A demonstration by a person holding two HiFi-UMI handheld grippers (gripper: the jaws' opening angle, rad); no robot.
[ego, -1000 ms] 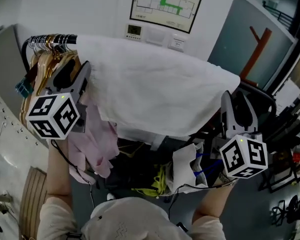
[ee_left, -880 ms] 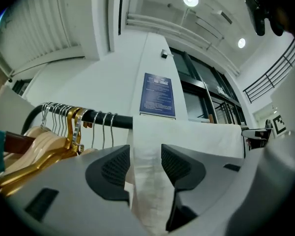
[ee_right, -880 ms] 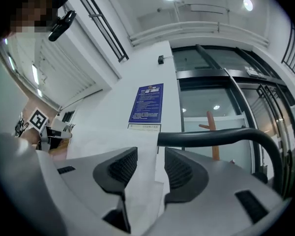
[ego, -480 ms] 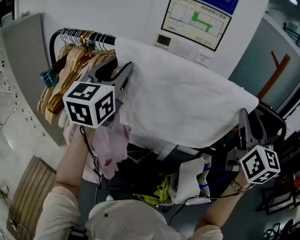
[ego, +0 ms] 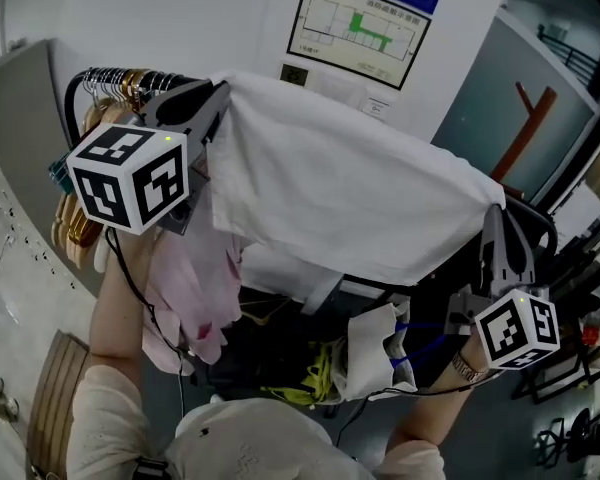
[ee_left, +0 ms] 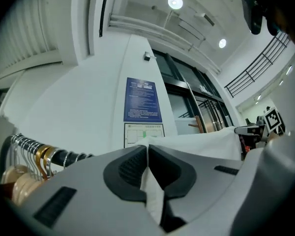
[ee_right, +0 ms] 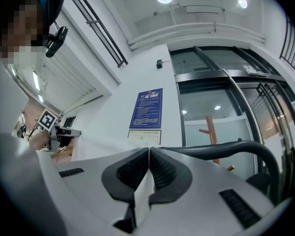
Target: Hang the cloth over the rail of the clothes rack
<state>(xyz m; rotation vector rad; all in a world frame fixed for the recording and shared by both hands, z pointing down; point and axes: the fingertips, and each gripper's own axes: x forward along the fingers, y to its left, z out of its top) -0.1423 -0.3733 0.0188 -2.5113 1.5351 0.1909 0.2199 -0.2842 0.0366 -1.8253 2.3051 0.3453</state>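
A: Cloth (ego: 350, 198): white, thin, limp, light, and will sag between holds. It is spread along the rail (ego: 145, 78), apparently resting on it. Grip?

B: Top corners. Left gripper (ee_left: 147, 151) and right gripper (ee_right: 148, 154) have just closed, each pinching a fold. Hangers (ego: 75, 218) crowd the left; white wall (ego: 180, 18) far, clutter (ego: 310, 368) near.

A: L gripper (ego: 212, 98) — what's it doing?
B: Jaws have just been closing, now pinching the cloth (ego: 340, 188) edge. It's pointing slightly up, L forearm (ego: 115, 308) reaching up.
A: R gripper (ego: 497, 218)?
B: Same — jaws have just been closing, now clamping cloth, tilting up a bit.
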